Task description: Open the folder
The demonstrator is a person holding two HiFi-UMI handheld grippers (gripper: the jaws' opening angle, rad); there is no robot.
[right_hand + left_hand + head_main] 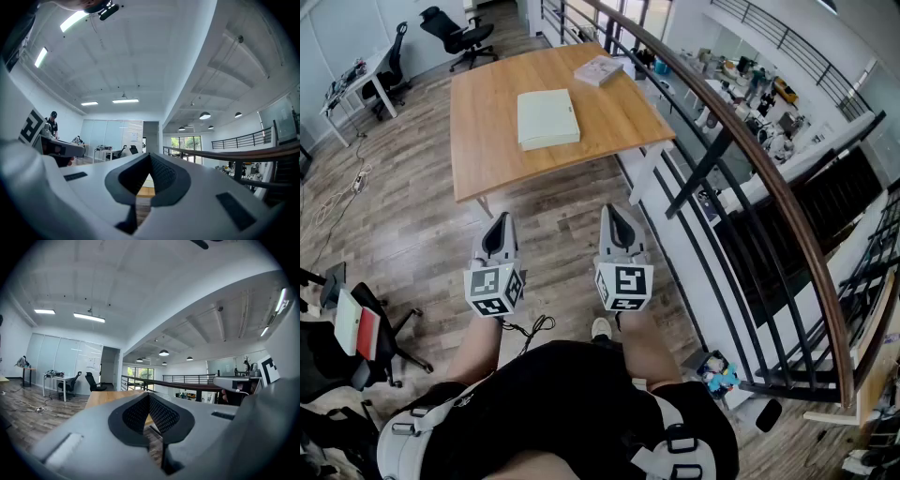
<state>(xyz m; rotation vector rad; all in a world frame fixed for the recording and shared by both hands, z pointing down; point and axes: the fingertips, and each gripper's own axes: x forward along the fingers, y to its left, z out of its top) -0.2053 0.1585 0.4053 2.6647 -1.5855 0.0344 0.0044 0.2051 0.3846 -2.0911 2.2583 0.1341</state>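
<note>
A pale, closed folder lies flat in the middle of the wooden table, some way ahead of me. Both grippers are held level in front of my waist, short of the table's near edge and over the wood floor. My left gripper has its jaws together with nothing between them; in the left gripper view the pads meet at the tip. My right gripper is beside it, also closed and empty, its tips touching. The table's top shows past the left jaws.
A second flat book or box lies at the table's far right corner. A curved wooden railing with black bars runs along the right. Office chairs and a white desk stand far left; another chair is near my left side.
</note>
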